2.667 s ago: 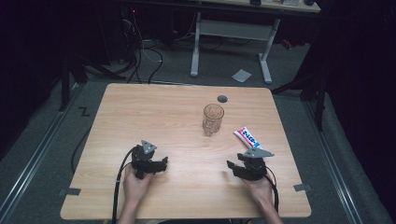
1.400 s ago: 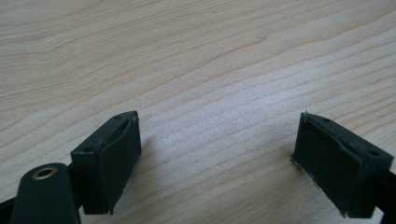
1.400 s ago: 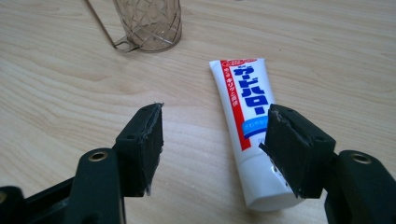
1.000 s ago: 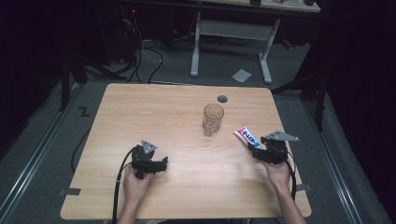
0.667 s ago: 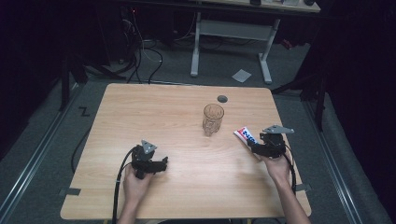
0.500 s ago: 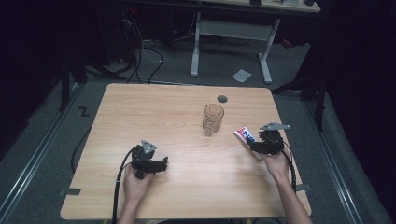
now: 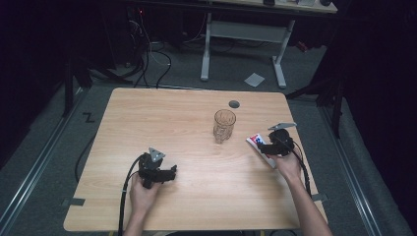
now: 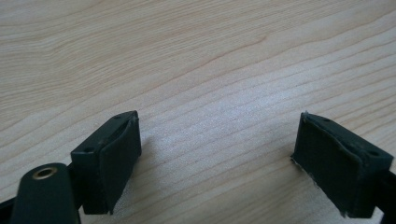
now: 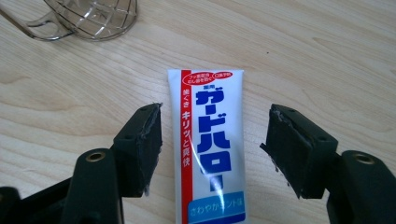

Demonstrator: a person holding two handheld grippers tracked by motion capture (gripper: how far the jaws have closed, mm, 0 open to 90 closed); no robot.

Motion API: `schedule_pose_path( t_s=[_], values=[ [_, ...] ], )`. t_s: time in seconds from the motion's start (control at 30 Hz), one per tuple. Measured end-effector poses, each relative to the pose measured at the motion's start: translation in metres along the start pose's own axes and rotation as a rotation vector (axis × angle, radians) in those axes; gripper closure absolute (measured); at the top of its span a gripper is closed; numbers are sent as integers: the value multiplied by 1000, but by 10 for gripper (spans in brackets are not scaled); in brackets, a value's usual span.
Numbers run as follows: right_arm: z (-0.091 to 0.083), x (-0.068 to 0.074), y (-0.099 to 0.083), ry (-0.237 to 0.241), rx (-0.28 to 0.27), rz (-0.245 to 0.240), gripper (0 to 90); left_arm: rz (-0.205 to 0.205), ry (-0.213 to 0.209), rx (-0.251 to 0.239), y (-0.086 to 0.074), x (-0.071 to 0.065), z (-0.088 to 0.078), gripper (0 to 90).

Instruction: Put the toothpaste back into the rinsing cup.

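Note:
A white toothpaste tube (image 9: 210,144) with blue and red lettering lies flat on the wooden table (image 7: 172,123), right of a clear ribbed glass (image 7: 224,125). My right gripper (image 9: 212,144) is open, its jaws standing on either side of the tube without touching it; in the high view that gripper (image 7: 265,146) sits over the tube (image 7: 255,141). The glass's base (image 9: 88,16) shows at the top left of the right gripper view. My left gripper (image 8: 217,158) is open over bare wood, and sits at the table's front left (image 7: 169,173).
A small dark round grommet (image 7: 234,104) sits in the table behind the glass. Beyond the far edge stand a white desk frame (image 7: 246,34), cables and a scrap of paper (image 7: 254,79) on the floor. Cables trail from both grippers toward the front edge.
My right gripper has moved forward and left from the front right of the table to the toothpaste tube, now straddling it. The left gripper has not moved.

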State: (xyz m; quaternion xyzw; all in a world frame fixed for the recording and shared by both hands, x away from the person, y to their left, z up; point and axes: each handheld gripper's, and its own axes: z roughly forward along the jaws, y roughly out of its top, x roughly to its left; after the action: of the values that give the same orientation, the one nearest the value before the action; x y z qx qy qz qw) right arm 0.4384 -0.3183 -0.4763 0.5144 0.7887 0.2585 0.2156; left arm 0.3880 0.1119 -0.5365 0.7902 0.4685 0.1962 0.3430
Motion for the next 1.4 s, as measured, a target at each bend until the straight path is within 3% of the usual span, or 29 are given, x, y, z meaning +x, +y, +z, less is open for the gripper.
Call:
schedule_pose_path(
  t_s=[0.13, 0.47, 0.6, 1.27, 1.4],
  values=[
    [2, 1, 4, 8, -10, -2, 365, 0, 0, 0, 0, 0, 0, 152],
    [17, 4, 13, 6, 64, -34, 359, -1, 0, 0, 0, 0, 0, 152],
    [27, 2, 14, 31, 95, -5, 354, 1, 1, 0, 0, 0, 0, 152],
    [49, 0, 19, 22, 184, -16, 373, 1, 1, 0, 0, 0, 0, 152],
    [52, -4, 19, 54, 208, 10, 370, 0, 2, -1, 0, 0, 0, 152]
  ],
)
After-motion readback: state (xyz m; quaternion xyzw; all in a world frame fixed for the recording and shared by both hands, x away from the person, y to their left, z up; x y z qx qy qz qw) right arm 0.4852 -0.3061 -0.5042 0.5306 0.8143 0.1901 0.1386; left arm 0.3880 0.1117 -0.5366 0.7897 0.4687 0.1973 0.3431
